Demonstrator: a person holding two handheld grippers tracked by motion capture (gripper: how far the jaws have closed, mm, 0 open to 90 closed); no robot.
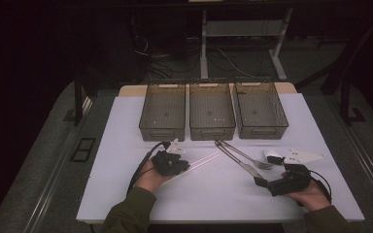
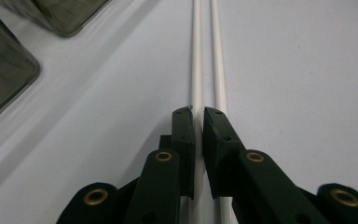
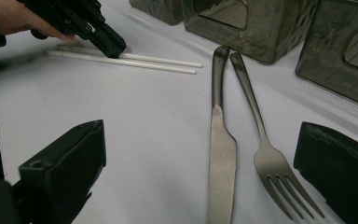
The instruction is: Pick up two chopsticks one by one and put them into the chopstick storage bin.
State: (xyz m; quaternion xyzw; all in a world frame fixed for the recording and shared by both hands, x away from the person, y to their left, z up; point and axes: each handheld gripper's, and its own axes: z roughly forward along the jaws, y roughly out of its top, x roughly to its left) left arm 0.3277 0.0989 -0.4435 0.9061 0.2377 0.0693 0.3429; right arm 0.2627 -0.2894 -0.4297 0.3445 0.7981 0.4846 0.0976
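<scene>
The left hand-held gripper [image 1: 187, 166] rested low on the white bench [image 1: 126, 165], left of centre and just near the three bins. Its jaws were pressed almost together around one of the two white chopsticks [image 1: 204, 160]. In the left gripper view the left stick [image 2: 196, 70] ran up out of the narrow gap between the pads, while the other stick [image 2: 218, 70] lay just outside the right pad, parallel and close beside it. Whether the pads actually pressed on the stick could not be told for certain, but the gap was barely wider than the stick. The pair lay flat on the bench, slanting from the gripper toward the right and far side.

The right hand-held gripper [image 1: 258, 180] sat at the near right of the bench with its jaws spread wide. In the right gripper view its two black pads stood at either side of the frame with a knife [image 3: 221, 154] and a fork [image 3: 265, 154] lying between them, the knife untouched and the fork's tines near the right pad. The knife and fork lay side by side, handles pointing toward the bins.

Three dark mesh bins [image 1: 212, 116] stood in a row at the far side of the bench, apart from the cutlery. A small white object [image 1: 272, 154] lay on the bench just far of the right gripper.
</scene>
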